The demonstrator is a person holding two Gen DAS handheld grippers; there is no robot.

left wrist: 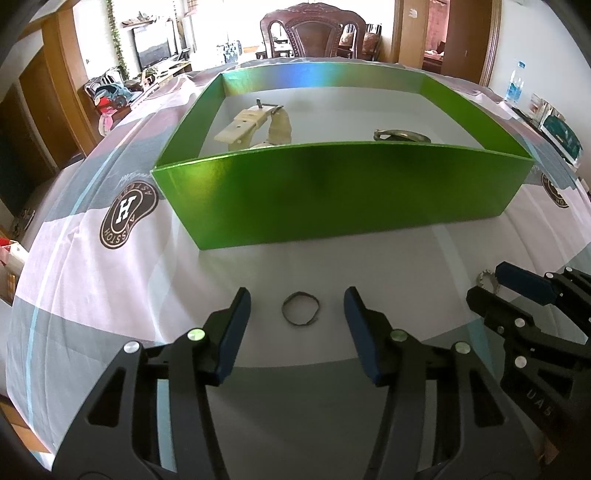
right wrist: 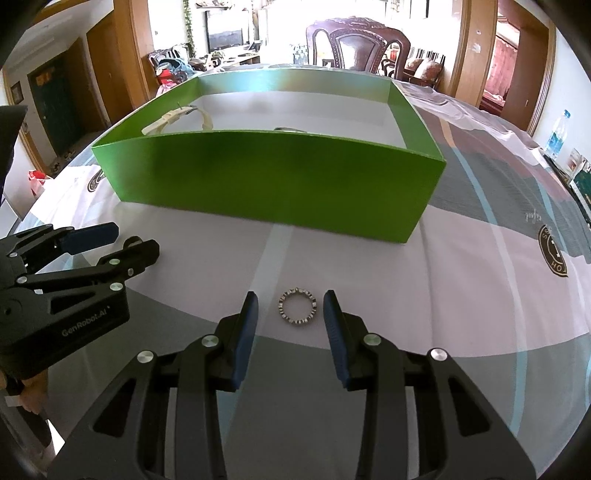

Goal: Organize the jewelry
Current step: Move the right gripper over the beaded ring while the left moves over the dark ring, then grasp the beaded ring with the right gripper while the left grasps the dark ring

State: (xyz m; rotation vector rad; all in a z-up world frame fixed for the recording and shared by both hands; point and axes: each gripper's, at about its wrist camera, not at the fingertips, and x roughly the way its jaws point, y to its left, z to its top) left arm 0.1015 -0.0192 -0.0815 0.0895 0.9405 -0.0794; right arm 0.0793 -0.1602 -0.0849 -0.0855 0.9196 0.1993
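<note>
A lived-in home: carved wooden dining chair [left wrist: 313, 31] at a cloth-covered table [left wrist: 92, 280], television [left wrist: 153, 46] against the far wall, wooden doorways [right wrist: 532, 55], sofa cushions [right wrist: 424, 68] beyond.
</note>
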